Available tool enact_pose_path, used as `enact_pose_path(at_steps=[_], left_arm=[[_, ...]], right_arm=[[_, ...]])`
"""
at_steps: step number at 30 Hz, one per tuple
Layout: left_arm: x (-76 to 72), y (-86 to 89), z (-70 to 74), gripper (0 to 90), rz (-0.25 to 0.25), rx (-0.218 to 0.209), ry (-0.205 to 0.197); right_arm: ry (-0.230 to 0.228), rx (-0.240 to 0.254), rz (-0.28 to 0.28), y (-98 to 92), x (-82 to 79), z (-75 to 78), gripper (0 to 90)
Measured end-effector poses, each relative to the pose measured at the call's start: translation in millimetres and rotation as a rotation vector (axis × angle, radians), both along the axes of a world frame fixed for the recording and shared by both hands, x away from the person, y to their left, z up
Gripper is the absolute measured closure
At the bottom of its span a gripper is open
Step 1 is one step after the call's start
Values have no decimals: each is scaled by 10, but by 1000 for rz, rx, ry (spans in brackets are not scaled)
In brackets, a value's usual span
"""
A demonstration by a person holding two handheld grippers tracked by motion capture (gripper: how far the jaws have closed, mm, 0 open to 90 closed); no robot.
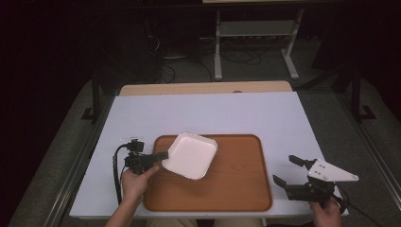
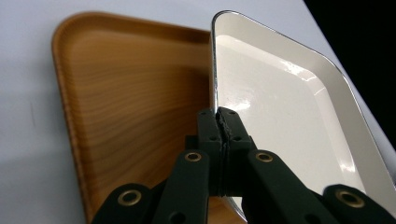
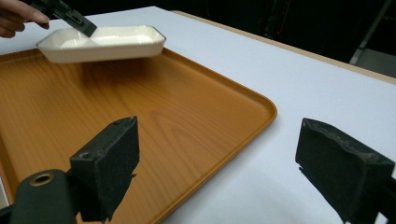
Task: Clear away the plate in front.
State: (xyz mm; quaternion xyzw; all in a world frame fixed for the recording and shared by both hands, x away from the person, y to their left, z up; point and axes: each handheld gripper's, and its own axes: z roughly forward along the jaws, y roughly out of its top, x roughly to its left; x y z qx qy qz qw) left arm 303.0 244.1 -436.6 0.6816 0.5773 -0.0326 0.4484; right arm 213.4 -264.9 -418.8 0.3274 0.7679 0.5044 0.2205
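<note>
A white rectangular dish (image 1: 191,155) hangs just above the left part of a brown wooden tray (image 1: 236,184). My left gripper (image 1: 163,155) is shut on the dish's left rim, its jaws pinching the thin edge (image 2: 223,122). In the right gripper view the dish (image 3: 105,43) floats over the tray (image 3: 154,112), clear of its surface, with the left gripper (image 3: 84,25) clamped on its near-left rim. My right gripper (image 1: 286,171) stands open to the right of the tray, over the white table, its pads (image 3: 114,158) wide apart and nothing between them.
The tray lies on a white table top (image 1: 213,113) with a wooden strip (image 1: 205,88) along the far edge. Beyond the table stand a grey metal frame (image 1: 255,38) and cables on the dark floor. A hand (image 3: 16,18) holds the left gripper.
</note>
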Motion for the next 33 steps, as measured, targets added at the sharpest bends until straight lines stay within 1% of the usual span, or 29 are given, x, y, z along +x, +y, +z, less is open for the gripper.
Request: enact_pose_path(at_steps=[1,2,5,6,7,8,9,10,11,12,13,14,15,16,17,18,19,22,23,24,25,26,28,30,31,33], left_arm=[[-8,-22,-30,892,0,2,6],[-8,-22,-30,892,0,2,6],[-51,-58,-59,891,12,32,-1],[-51,-58,-59,891,12,32,-1],[-78,-81,-66,891,6,60,-2],[-78,-81,-66,891,6,60,-2],[-104,-119,-60,891,2,112,-6],[-104,-119,-60,891,2,112,-6],[-132,-162,-58,891,2,158,-11],[-132,-162,-58,891,2,158,-11],[-151,-179,-61,891,7,164,1],[-151,-179,-61,891,7,164,1],[-182,-211,-53,891,13,178,2],[-182,-211,-53,890,13,178,2],[-220,-246,-44,890,15,204,-4],[-220,-246,-44,888,15,204,-4],[-253,-269,-42,885,27,205,-1],[-279,-284,-44,871,26,204,0],[-291,-291,-46,850,26,206,4],[-306,-296,-47,829,24,201,12],[-339,-313,-38,819,18,210,8],[-339,-313,-38,811,18,210,8],[-365,-319,-30,776,13,202,15],[-396,-328,-17,766,9,209,13],[-418,-332,-14,764,4,197,18],[-436,-334,-15,757,-2,196,19]], right_arm=[[1,-1,1,2,0,0,125],[1,-1,1,2,0,0,125],[1,-1,2,3,1,-1,125],[1,-1,2,3,1,-1,125],[0,-1,3,3,1,-1,125],[0,-1,3,3,1,-1,125],[1,-1,5,5,2,-1,125],[1,-1,5,5,2,-1,125],[0,-3,7,6,1,0,125],[0,-3,7,6,1,0,125],[-1,-3,7,8,0,0,125],[-1,-3,7,8,0,0,125],[-2,-4,8,9,-1,2,125],[-2,-4,8,9,-1,2,125],[-2,-5,8,11,0,2,125],[-2,-5,8,11,0,2,125],[-2,-7,10,12,0,3,126],[-3,-6,11,14,-1,4,125],[-3,-6,11,15,-2,5,125],[-2,-7,12,15,-3,5,125],[-3,-7,12,16,-4,6,125],[-3,-7,12,16,-4,6,125],[-3,-7,13,16,-4,6,125],[-2,-7,13,17,-3,6,125],[-2,-7,14,19,-4,7,125],[-3,-7,14,20,-5,7,125]])
